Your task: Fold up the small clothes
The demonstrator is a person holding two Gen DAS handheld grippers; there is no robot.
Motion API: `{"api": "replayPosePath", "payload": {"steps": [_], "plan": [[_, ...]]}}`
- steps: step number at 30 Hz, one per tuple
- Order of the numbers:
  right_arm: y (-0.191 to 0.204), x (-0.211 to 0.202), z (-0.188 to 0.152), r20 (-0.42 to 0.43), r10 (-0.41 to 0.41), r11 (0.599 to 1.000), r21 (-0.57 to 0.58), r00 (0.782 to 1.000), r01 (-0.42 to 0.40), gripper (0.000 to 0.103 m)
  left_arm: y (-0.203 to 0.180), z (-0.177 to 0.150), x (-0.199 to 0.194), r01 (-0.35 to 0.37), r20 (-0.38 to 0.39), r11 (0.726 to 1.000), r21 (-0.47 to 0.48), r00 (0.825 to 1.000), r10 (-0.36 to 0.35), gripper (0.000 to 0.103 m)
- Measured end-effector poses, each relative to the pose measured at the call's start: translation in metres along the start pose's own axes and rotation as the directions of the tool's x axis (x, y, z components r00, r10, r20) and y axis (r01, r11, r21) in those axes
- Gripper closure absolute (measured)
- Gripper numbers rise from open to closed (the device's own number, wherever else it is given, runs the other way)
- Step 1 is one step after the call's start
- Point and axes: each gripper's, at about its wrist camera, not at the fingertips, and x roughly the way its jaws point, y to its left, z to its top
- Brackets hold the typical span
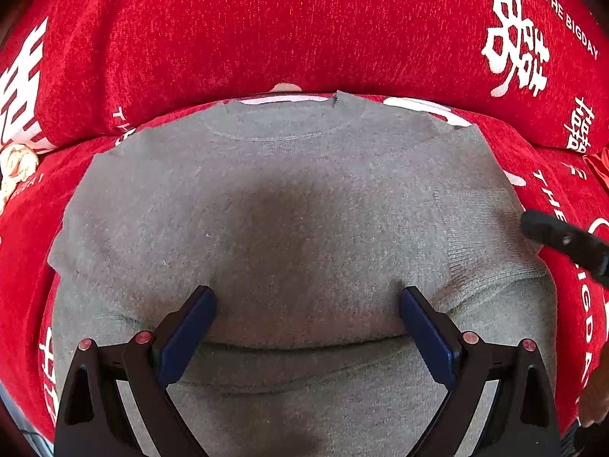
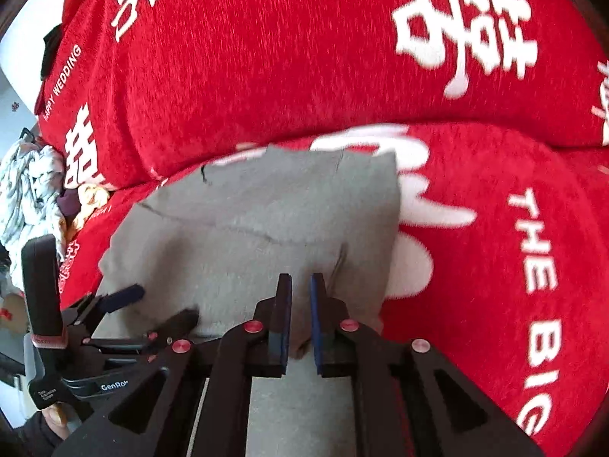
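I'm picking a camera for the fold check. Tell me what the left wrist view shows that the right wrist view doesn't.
Only the left wrist view shows the grey garment's neckline seam and the left gripper spread wide over a fold ridge. Only the right wrist view shows the right gripper nearly closed on a pinch of cloth, plus the clothes pile at left. Both show the garment on the red printed cover, and each glimpses the other gripper.

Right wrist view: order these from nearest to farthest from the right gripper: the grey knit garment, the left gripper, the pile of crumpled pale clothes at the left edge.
1. Grey knit garment: directly under and between the right gripper's nearly closed fingers.
2. Left gripper: to the lower left, open over the garment's left part.
3. Pile of crumpled pale clothes: far left edge, on the red printed cover.
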Motion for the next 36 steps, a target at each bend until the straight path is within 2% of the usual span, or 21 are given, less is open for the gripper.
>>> {"api": "replayPosePath", "payload": {"steps": [1,3,5,6,8,9,11,12,13,15,17,20,23,25,28,31,34,36], "plan": [[-0.001,0.004,0.0,-0.002,-0.024,1.0,0.004,1.0,0.024,0.08,0.0,0.0,0.0,0.0,0.001,1.0,0.0,1.0,0.0,0.005],[-0.005,0.007,0.002,0.015,-0.036,0.999,0.024,0.999,0.035,0.047,0.0,0.0,0.0,0.001,0.002,1.0,0.002,1.0,-0.001,0.005],[-0.005,0.006,0.003,0.043,-0.034,0.999,0.031,0.998,0.033,0.04,0.0,-0.001,0.0,0.003,0.004,1.0,0.005,1.0,-0.003,0.005],[-0.004,0.008,0.003,0.043,-0.041,0.999,0.022,0.998,0.04,0.04,0.0,-0.001,0.001,-0.001,0.006,1.0,0.004,1.0,0.001,0.001],[-0.002,0.017,0.005,0.023,-0.068,0.998,-0.001,0.997,0.068,0.042,0.001,-0.002,0.003,-0.008,0.008,1.0,-0.001,1.0,0.008,0.001],[-0.001,0.021,0.006,0.014,-0.071,0.997,-0.009,0.997,0.071,0.051,0.002,-0.002,0.003,-0.006,0.01,1.0,-0.006,1.0,0.006,0.001],[0.005,0.029,0.007,-0.005,-0.095,0.994,-0.054,0.995,0.095,0.06,0.001,-0.002,0.003,-0.009,0.014,1.0,-0.005,1.0,0.009,0.001],[0.012,0.032,0.007,-0.004,-0.123,0.988,-0.099,0.992,0.122,0.084,0.001,-0.002,0.003,-0.01,0.018,1.0,-0.003,1.0,0.01,0.001],[0.015,0.032,0.009,-0.004,-0.136,0.984,-0.119,0.991,0.134,0.093,0.001,-0.002,0.003,-0.01,0.018,1.0,0.0,1.0,0.01,0.001],[0.02,0.023,0.011,0.028,-0.139,0.982,-0.129,0.99,0.141,0.095,0.004,-0.001,0.0,-0.016,0.016,1.0,-0.011,1.0,0.016,0.001],[0.024,0.008,0.011,0.08,-0.121,0.982,-0.139,0.989,0.131,0.095,0.008,0.001,-0.006,-0.009,0.028,0.999,-0.034,1.0,0.01,0.001],[0.026,-0.002,0.012,0.108,-0.122,0.979,-0.15,0.987,0.138,0.095,0.01,0.004,-0.007,-0.006,0.031,0.999,-0.038,0.999,0.007,0.001],[0.021,0.013,0.012,0.073,-0.159,0.975,-0.142,0.985,0.168,0.095,0.009,0.001,0.005,-0.022,-0.004,1.0,-0.02,1.0,0.022,0.001],[0.015,0.03,0.01,0.034,-0.186,0.973,-0.131,0.982,0.189,0.095,0.009,-0.001,0.006,-0.023,0.01,1.0,-0.01,1.0,0.023,0.001],[0.015,0.032,0.008,0.039,-0.193,0.972,-0.128,0.98,0.197,0.094,0.017,0.001,-0.006,-0.033,0.02,0.999,-0.011,0.999,0.033,0.001],[0.012,0.017,0.009,0.026,-0.175,0.98,-0.094,0.984,0.177,0.086,0.041,0.003,-0.02,-0.07,0.083,0.997,-0.018,0.994,0.071,0.001],[0.019,-0.009,0.008,0.097,-0.177,0.981,-0.063,0.979,0.184,0.079,0.077,0.009,-0.009,-0.099,0.053,0.992,-0.082,0.993,0.103,0.001],[0.033,-0.016,0.005,0.117,-0.147,0.985,-0.076,0.982,0.156,0.06,0.103,0.012,0.006,-0.118,0.008,0.984,-0.137,0.993,0.12,0.001]]}}
